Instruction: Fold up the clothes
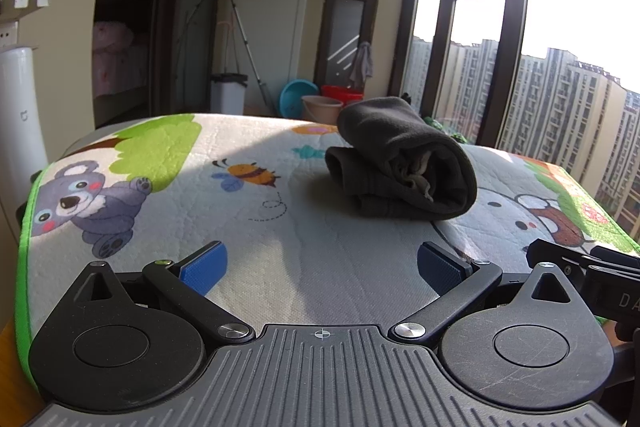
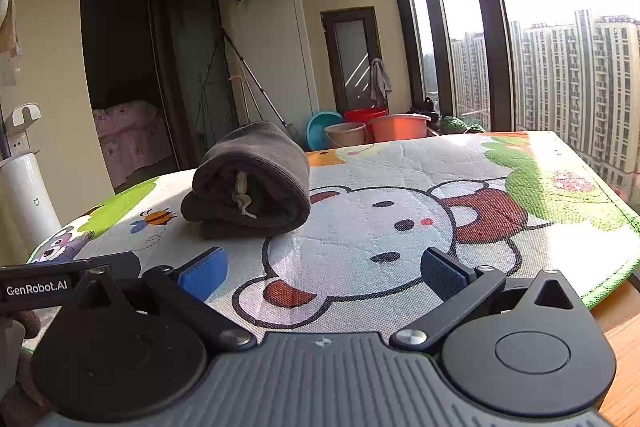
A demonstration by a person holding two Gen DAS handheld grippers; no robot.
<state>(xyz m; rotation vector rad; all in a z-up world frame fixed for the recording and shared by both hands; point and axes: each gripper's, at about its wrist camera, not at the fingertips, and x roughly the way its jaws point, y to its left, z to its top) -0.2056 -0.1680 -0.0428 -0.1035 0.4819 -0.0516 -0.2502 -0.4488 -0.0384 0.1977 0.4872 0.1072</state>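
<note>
Bright sun glares through the window (image 1: 476,27). A shadow falls across the mat (image 1: 256,147). Edges look bent.

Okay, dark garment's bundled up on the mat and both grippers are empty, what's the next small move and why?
Probably ease both back and leave it. The dark garment already sits as a compact folded bundle on the cartoon mat, and the left gripper and right gripper have jaws spread, holding nothing, short of it.

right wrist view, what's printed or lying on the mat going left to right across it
koala print → bee print → folded dark garment → white bear print → green bush print, all on the cartoon mat
</note>
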